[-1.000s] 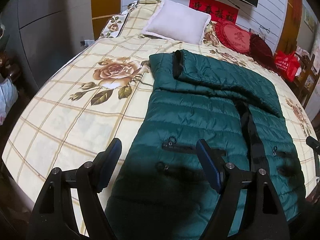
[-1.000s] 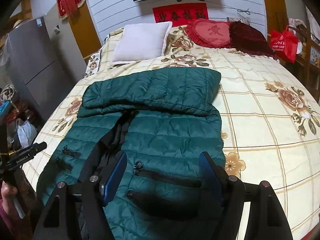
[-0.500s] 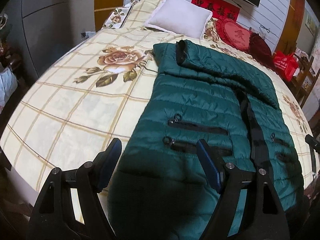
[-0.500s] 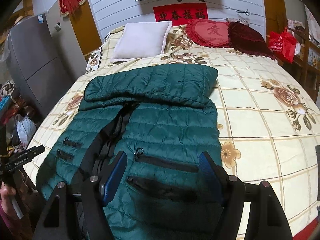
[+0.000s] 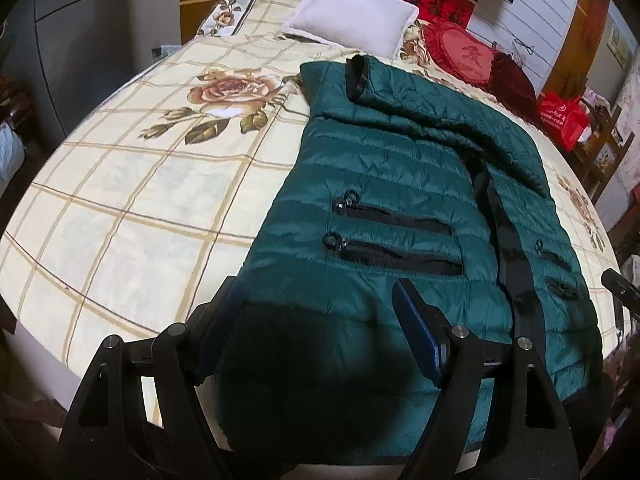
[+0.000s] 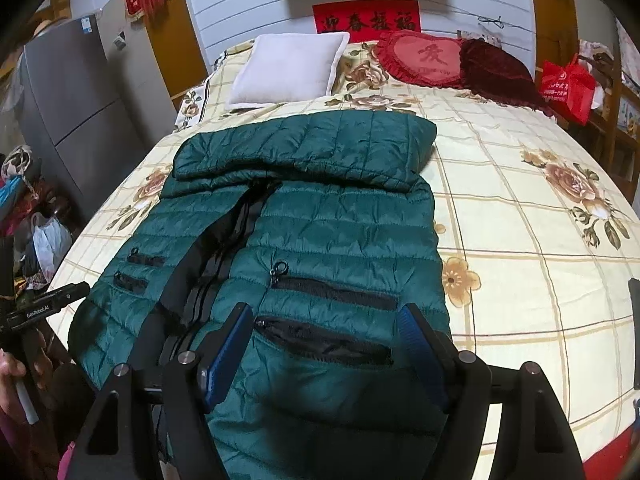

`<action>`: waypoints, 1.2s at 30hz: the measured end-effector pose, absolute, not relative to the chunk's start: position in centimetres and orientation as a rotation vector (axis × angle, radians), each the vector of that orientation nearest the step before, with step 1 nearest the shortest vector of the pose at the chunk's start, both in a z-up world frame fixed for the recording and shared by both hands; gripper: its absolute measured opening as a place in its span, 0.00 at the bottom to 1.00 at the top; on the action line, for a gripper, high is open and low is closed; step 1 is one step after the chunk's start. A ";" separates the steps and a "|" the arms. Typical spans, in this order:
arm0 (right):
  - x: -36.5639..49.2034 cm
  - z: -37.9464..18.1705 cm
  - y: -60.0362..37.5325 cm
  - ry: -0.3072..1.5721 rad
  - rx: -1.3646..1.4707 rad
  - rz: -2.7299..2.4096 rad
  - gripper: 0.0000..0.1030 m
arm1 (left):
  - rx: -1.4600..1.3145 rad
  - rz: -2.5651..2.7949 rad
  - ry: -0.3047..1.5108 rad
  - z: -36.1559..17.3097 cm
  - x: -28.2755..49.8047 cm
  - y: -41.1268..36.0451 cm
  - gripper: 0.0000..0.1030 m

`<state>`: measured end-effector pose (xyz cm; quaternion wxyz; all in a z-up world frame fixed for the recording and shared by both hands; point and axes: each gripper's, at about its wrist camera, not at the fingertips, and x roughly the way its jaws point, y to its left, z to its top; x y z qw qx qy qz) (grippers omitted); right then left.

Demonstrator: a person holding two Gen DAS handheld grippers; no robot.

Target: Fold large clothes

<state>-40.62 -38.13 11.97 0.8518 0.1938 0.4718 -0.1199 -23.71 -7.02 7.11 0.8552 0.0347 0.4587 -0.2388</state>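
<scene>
A quilted, puffy dark-green down jacket (image 5: 400,208) fills the centre and lower half of both frames, lying front-up on a cream bedspread (image 5: 132,200) with a tan grid and printed roses. Its sleeves are folded across the chest as a padded band in the upper middle; a black zipper strip (image 6: 224,264) runs down the front, with black pocket zips to either side. The left gripper (image 5: 316,320), at the bottom of its frame, has its blue-padded fingers spread wide over the jacket's hem corner, holding nothing. The right gripper (image 6: 324,344) is likewise wide apart above the lower pocket zips; whether the pads touch the fabric is hard to judge. Only the right view shows the grey fridge (image 6: 76,92) at upper left. A white pillow (image 6: 288,68) and red heart cushion (image 6: 424,56) sit along the top
</scene>
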 end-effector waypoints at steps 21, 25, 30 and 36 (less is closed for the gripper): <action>-46.5 8.1 -40.5 1.139 0.484 -0.298 0.75 | -0.042 -0.516 1.124 4.0 -22.4 -2.2 0.75; -46.8 7.1 -40.9 1.161 0.539 -0.283 0.76 | -0.039 -0.528 1.143 3.3 -22.7 -2.4 0.75; -47.0 6.5 -40.4 1.164 0.590 -0.237 0.76 | -0.038 -0.533 1.158 2.6 -22.8 -2.9 0.75; -47.2 5.7 -39.4 1.173 0.644 -0.176 0.76 | -0.011 -0.558 1.151 2.6 -23.5 -3.5 0.76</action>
